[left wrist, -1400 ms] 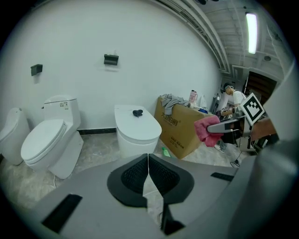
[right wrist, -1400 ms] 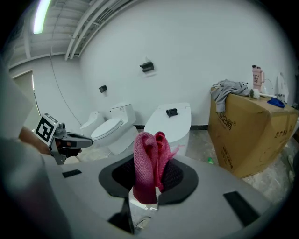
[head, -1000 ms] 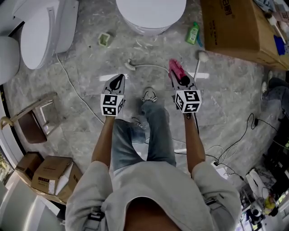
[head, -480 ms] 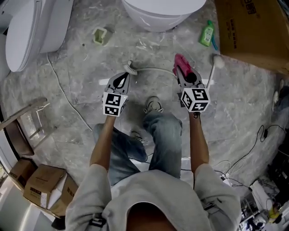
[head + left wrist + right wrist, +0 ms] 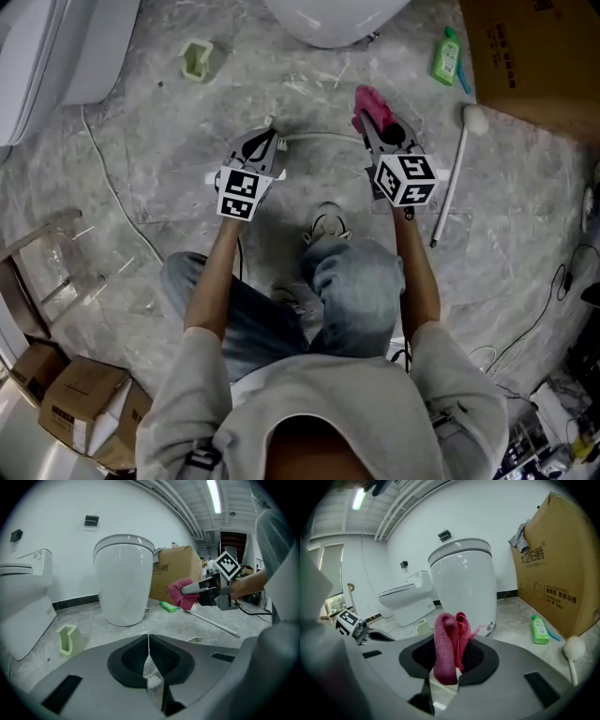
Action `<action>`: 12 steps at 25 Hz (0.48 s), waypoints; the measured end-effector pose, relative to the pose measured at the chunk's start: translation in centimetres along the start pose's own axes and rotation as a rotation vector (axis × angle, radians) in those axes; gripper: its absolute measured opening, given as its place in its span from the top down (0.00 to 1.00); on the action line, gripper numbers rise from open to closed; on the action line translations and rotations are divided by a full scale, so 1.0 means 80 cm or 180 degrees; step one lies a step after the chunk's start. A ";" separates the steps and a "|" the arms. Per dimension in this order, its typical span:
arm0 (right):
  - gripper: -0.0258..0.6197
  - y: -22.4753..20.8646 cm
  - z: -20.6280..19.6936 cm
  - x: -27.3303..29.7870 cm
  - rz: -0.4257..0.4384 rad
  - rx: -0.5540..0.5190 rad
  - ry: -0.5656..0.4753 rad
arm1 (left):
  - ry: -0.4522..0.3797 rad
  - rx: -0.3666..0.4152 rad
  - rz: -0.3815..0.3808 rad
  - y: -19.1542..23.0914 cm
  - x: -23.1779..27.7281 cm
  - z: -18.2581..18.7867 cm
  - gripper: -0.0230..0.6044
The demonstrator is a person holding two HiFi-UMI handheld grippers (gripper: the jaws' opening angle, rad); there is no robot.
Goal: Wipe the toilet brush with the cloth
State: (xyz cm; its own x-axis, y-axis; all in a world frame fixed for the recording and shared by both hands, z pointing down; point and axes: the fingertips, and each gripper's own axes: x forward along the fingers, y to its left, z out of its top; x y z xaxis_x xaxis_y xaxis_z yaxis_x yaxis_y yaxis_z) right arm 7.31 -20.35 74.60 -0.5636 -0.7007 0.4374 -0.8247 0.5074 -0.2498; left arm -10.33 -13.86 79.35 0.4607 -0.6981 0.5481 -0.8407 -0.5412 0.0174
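- Left gripper: jaws are pressing together with nothing pinched between the tips; it is pointing down towards the grey floor.
- Toilet brush is lying on the floor right under that gripper. Its white bristles are showing through the gap below the closed jaws; contact cannot be told. Its thin handle is running across towards the other gripper.
- Right gripper: jaws are pinching the pink cloth, which is bunching up above the tips.
- The two grippers are being held side by side, well apart.
- A white toilet is standing beyond them, with a green bottle beside a cardboard box.
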 end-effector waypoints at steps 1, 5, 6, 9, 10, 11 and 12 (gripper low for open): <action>0.78 0.001 -0.006 0.003 0.0003 0.0056 -0.0027 | 0.0014 0.0050 -0.0020 0.000 0.005 -0.006 0.93; 0.78 0.007 -0.036 0.009 0.0020 0.0161 -0.0031 | 0.0230 0.0439 -0.0105 -0.005 0.025 -0.026 0.93; 0.78 0.008 -0.045 0.010 0.0018 0.0175 -0.0013 | 0.0331 0.0609 -0.0151 -0.009 0.031 -0.031 0.93; 0.78 0.015 -0.068 0.012 0.0024 0.0265 0.0037 | 0.0667 0.1221 -0.0328 -0.020 0.051 -0.052 0.93; 0.78 0.018 -0.075 0.013 0.0040 0.0278 0.0060 | 0.0761 0.1408 -0.0388 -0.025 0.057 -0.058 0.93; 0.78 0.022 -0.081 0.014 0.0064 0.0278 0.0088 | 0.0847 0.1573 -0.0452 -0.029 0.065 -0.065 0.93; 0.78 0.025 -0.087 0.015 0.0088 0.0272 0.0118 | 0.0937 0.1717 -0.0527 -0.034 0.072 -0.071 0.93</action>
State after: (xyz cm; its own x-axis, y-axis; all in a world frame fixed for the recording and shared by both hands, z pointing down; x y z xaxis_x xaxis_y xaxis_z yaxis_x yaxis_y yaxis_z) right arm 5.34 -16.66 80.64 -0.5854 -0.6671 0.4608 -0.8108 0.4805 -0.3343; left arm -7.02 -13.73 87.22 0.4104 -0.4682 0.7825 -0.4680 -0.8446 -0.2599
